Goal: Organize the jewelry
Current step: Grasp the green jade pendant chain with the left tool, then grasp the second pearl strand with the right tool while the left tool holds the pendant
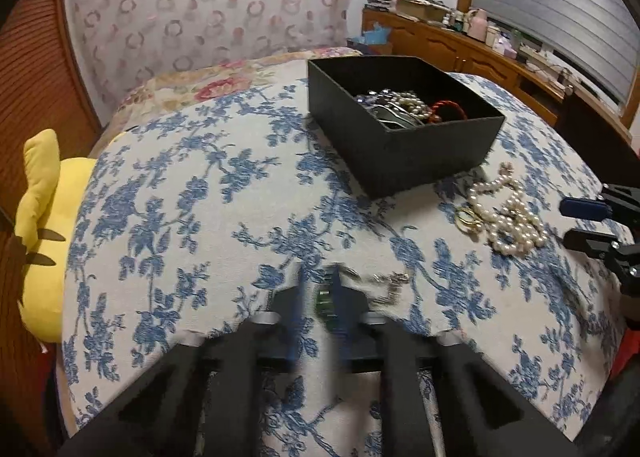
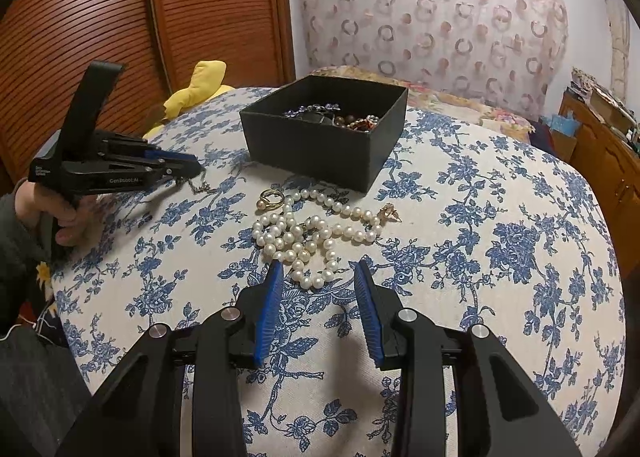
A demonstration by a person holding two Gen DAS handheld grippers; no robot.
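We see a big white cloth with blue flowers spread over the whole top. On its far side sits a black square box with a pile of beads and chains inside. On the far left, a soft yellow toy pokes out past the cloth's edge. Just near the box lies a white pearl necklace in a loose heap, and a gold ring with a pearl rests at its left end, touching it. Our right claw sits near the pearls, half open, holding nothing. Our left claw, well to the left, is squeezed shut on a thin silver chain with a green bit that trails on the cloth.
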